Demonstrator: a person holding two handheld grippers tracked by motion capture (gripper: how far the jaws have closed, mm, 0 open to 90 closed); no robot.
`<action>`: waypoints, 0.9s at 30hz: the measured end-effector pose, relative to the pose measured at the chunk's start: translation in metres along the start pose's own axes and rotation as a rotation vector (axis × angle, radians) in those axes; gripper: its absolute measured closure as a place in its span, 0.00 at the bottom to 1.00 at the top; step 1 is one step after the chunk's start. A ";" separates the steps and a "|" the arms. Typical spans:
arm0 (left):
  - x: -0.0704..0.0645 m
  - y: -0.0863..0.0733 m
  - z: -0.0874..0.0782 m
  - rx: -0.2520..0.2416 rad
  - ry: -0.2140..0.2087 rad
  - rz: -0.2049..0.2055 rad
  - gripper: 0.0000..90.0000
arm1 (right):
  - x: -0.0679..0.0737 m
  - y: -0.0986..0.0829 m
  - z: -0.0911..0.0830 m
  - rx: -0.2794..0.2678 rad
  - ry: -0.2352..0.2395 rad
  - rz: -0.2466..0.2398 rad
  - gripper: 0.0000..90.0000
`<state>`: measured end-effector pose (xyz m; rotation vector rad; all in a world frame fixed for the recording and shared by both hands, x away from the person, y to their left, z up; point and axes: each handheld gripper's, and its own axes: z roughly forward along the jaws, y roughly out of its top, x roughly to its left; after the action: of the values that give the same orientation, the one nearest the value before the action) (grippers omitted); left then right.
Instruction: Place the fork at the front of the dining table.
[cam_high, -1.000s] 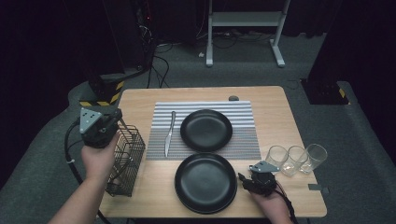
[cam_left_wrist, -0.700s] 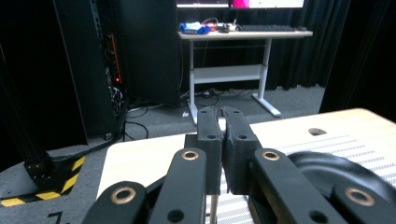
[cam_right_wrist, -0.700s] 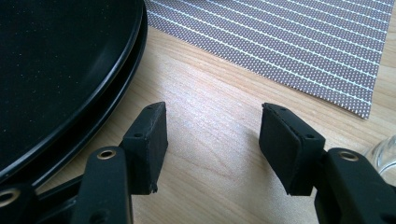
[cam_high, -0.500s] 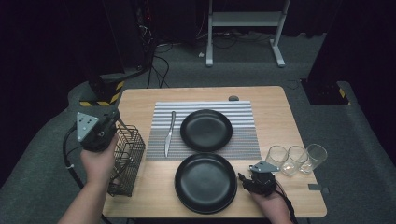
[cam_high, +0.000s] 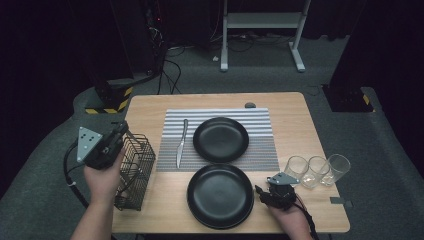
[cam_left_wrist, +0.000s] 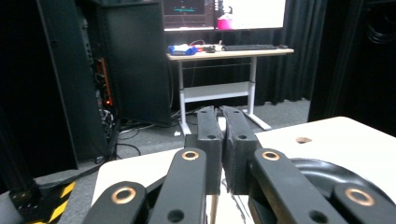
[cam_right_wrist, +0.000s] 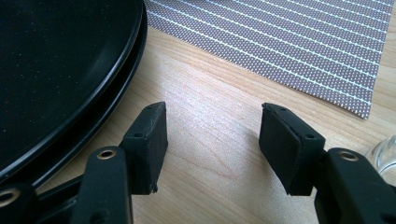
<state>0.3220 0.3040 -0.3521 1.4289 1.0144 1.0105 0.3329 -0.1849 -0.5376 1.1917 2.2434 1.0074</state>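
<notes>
Status: judged from the layout, the work in hand is setting or clearing tableware, and it appears to be at an early stage. Nothing is gripped by either tool. In the high view, a knife (cam_high: 181, 143) lies on the left part of the striped mat (cam_high: 260, 150), just left of the far plate (cam_high: 221, 139). The near plate (cam_high: 220, 195) sits at lower centre of the frame, on the bare bench (cam_high: 150, 107) with its far edge at the mat's near border. The wire basket (cam_high: 134, 172) stands at the left edge of the bench with no item visible in it. Three glasses (cam_high: 316, 170) stand in a row at the right.

Remaining, as a judgement: every item is yet to be picked up, and the near plate is the closest candidate for the right tool.

Pose, left: the left hand (cam_high: 102, 180) holds the left tongs (cam_high: 122, 127) raised at the left of the frame, above and just beside the basket, aimed toward the far side of the room. In the left gripper view, the left tongs (cam_left_wrist: 221, 144) have the jaws closed together, with nothing between them.

Pose, right: the right tongs (cam_high: 260, 192) rest low at lower right of the frame, just beside the near plate's right rim. In the right gripper view, the right tongs (cam_right_wrist: 212, 140) stand wide apart over bare wood, gripping nothing; the plate rim (cam_right_wrist: 93, 93) lies to the upper left.
</notes>
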 end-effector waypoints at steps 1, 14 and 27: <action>0.001 0.000 -0.001 -0.003 -0.007 0.001 0.96 | 0.000 0.000 0.000 0.000 0.000 0.000 0.46; 0.009 0.002 -0.003 -0.017 -0.045 0.019 0.96 | 0.000 0.000 0.000 0.000 0.000 0.000 0.46; 0.019 0.005 -0.011 -0.060 -0.065 -0.002 0.96 | 0.000 0.000 0.000 0.000 0.000 0.000 0.46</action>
<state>0.3175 0.3252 -0.3456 1.4024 0.9313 0.9788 0.3329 -0.1849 -0.5376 1.1917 2.2434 1.0072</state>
